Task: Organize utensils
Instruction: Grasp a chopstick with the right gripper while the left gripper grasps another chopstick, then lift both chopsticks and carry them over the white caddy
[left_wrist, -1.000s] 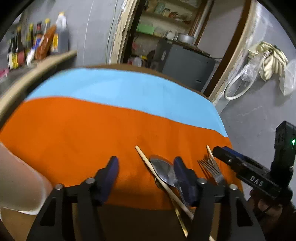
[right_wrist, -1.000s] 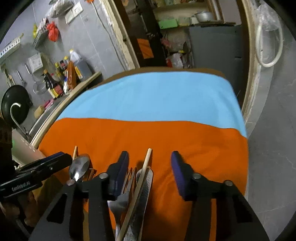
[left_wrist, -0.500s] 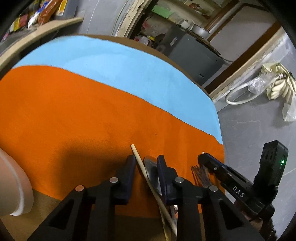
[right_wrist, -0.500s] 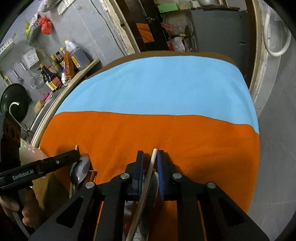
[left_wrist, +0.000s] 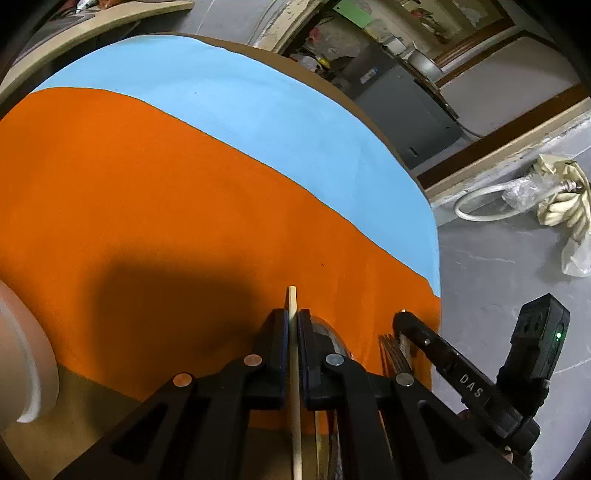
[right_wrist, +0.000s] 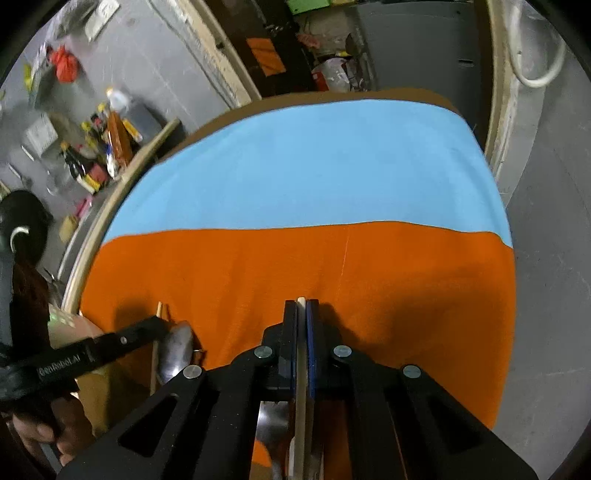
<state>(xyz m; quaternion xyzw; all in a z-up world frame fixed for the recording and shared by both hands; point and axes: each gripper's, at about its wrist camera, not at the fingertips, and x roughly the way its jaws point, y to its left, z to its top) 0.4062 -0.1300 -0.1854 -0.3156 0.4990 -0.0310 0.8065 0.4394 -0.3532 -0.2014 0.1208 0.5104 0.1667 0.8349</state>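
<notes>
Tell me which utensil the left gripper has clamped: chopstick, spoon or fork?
The chopstick. It runs straight between the left gripper pads, tip poking out ahead. The spoon lies just right of the fingers, and the fork farther right, both unheld.

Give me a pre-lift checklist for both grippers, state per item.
1. Left gripper shut on a pale wooden chopstick: ok.
2. Right gripper shut on the other light wooden chopstick: ok.
3. Each stick's tip pokes out past the pads, grip not at the very end: ok.
4. Shiny metal spoon lies right beside the left stick; touching or not: cannot tell.
5. Metal fork lies between the two grippers, not pinched: ok.
6. Orange and blue felt cloth ahead is flat, no snag: ok.
</notes>
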